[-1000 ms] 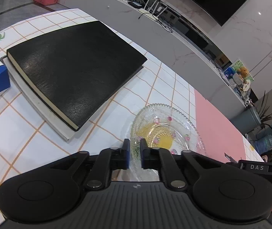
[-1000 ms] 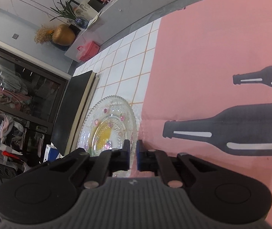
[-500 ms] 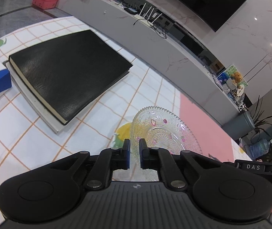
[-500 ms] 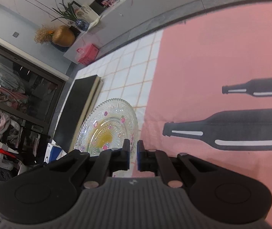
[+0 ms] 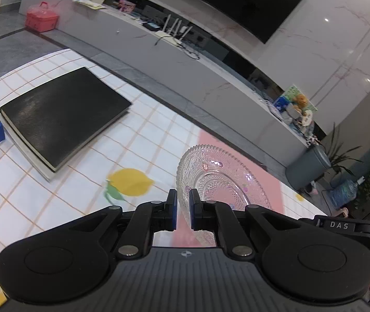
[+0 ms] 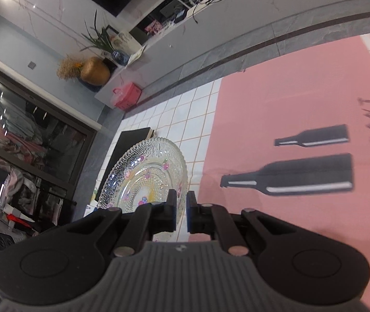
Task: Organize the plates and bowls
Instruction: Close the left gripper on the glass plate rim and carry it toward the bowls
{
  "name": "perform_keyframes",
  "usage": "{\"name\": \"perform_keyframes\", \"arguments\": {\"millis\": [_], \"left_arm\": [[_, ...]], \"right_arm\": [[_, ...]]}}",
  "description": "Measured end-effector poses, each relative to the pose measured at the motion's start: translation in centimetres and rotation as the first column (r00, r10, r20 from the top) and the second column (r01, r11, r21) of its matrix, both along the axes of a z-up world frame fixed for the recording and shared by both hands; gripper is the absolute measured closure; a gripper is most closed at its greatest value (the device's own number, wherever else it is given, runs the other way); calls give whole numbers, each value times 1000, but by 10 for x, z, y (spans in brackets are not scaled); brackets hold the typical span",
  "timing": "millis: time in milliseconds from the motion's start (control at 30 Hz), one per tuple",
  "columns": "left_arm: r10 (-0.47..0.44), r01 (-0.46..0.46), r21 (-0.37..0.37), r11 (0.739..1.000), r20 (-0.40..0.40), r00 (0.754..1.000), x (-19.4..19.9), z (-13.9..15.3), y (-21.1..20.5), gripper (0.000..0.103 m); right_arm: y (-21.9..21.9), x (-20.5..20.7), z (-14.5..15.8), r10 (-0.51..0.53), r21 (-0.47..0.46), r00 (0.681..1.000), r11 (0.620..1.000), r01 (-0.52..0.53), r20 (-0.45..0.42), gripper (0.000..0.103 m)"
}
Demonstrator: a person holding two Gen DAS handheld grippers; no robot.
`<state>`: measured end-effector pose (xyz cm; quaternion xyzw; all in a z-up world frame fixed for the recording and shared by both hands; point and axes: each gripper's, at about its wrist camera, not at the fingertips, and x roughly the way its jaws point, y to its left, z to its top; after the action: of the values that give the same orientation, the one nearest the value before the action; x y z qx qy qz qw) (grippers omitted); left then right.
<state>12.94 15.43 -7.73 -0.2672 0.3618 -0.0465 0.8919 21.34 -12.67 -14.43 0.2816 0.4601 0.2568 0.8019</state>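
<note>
I see the desk (image 5: 143, 140) first, with its checked cloth, and the pink mat (image 6: 276, 109) that covers the part to the right. A black book (image 5: 60, 114) lies far to the left of my work, well apart from it.

The glass plate (image 5: 218, 176) is the thing of the task. It is in the air above the desk, between my two tongs, tilted a little. It has no long axis because it is round, so the important relation is the line from one grip to the other, which goes across the plate.

The left tongs (image 5: 183, 209) hold the near-left rim of the plate; the rim passes between the blue pads and the jaws are narrow, closed on the glass. The right tongs (image 6: 181, 209) hold the opposite rim in the same way, also narrow on the glass. In the right view the plate (image 6: 145, 174) lies to the left of the tongs; in the left view it lies to the right and forward.

I judge that both hands are equally near and must travel together, otherwise the rim can slip out.
</note>
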Motion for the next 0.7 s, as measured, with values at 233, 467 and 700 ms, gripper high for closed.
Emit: {"name": "perform_keyframes", "arguments": {"millis": [233, 467, 700], "left_arm": [[-75, 75, -15, 997, 28, 997, -24, 22, -42, 94], [-152, 152, 1, 988, 33, 988, -50, 35, -99, 94], [-227, 228, -35, 973, 12, 974, -79, 23, -149, 94]], "right_arm": [[-55, -53, 8, -89, 49, 996, 995, 90, -8, 98], [-116, -108, 18, -190, 78, 982, 979, 188, 18, 98], [-176, -162, 22, -270, 60, 962, 962, 267, 49, 98]]}}
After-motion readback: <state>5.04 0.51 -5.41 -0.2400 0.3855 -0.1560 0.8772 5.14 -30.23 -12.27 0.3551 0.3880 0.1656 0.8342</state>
